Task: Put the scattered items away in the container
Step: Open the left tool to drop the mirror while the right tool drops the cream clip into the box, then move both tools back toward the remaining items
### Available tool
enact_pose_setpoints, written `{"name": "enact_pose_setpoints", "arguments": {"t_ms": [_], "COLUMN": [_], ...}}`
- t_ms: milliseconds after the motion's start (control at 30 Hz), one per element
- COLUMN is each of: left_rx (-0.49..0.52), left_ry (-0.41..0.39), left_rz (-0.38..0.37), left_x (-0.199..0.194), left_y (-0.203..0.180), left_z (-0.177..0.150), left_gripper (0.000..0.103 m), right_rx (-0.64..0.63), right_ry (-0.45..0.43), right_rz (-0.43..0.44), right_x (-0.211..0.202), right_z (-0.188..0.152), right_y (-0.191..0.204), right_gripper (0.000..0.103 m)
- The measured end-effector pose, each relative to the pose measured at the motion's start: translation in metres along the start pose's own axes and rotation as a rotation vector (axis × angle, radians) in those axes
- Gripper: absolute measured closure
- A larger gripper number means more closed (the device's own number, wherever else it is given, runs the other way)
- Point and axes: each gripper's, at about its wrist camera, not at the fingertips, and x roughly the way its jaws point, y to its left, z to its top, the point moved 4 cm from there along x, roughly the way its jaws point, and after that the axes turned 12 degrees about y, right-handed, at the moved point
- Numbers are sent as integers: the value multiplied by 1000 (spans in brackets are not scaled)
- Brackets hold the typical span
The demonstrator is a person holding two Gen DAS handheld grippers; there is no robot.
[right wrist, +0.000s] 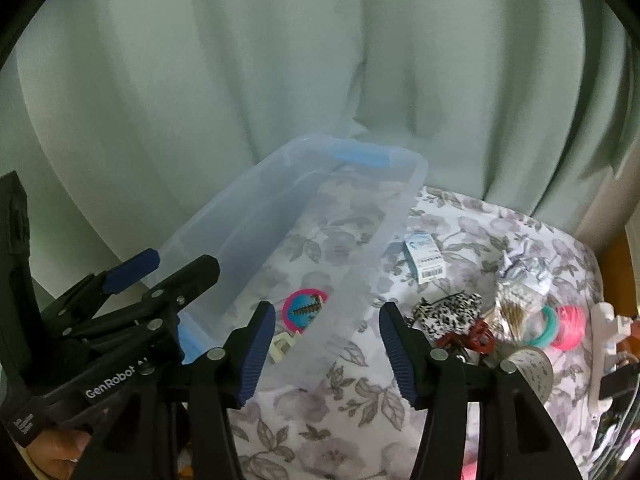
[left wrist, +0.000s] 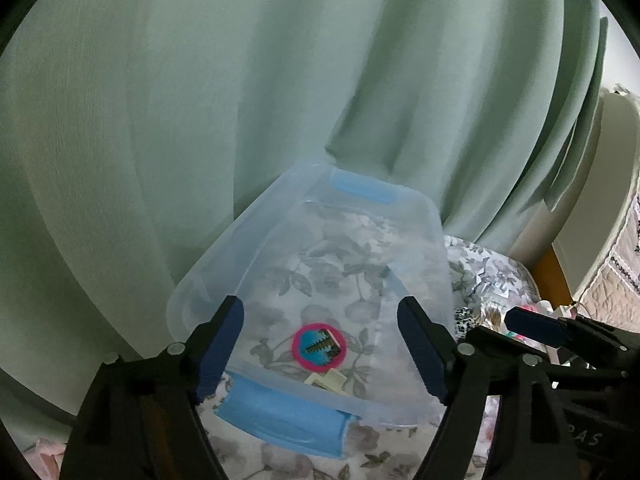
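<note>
One clear container (left wrist: 404, 208) with two blue handles sits on the flowered bed (right wrist: 340, 420); inside it lie one pink round badge (left wrist: 318, 345) and one cream clip (left wrist: 326, 382). Scattered at three o'clock of the container are one small box (right wrist: 426, 260), one spotted pouch (right wrist: 448, 312), one red clip (right wrist: 480, 334) and two rings (right wrist: 560, 326). The left hand-held gripper (left wrist: 320, 350) tilts down over the container, jaws wide, empty. The right hand-held gripper (right wrist: 328, 352) straddles the container's wall, jaws apart, gripping nothing.
</note>
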Motion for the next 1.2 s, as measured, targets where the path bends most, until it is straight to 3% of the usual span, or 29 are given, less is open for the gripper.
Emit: {"name": "enact_pose_setpoints", "arguments": {"t_ms": [300, 767, 1067, 1200], "left_rx": [71, 230, 299, 351], "left_ry": [-50, -100, -4, 62], "left_rz": [5, -152, -222, -191], "left_x": [2, 2, 38, 59], "left_y": [-26, -116, -167, -189], "left_z": [-2, -16, -28, -40], "left_gripper": [9, 0, 0, 0], "right_rx": [99, 251, 424, 528], "right_ry": [-38, -94, -63, -15], "right_rz": [33, 47, -15, -57], "right_x": [-23, -56, -54, -44], "right_z": [-30, -87, -126, -148], "right_y": [-33, -102, -164, -195], "right_gripper": [38, 26, 26, 26]}}
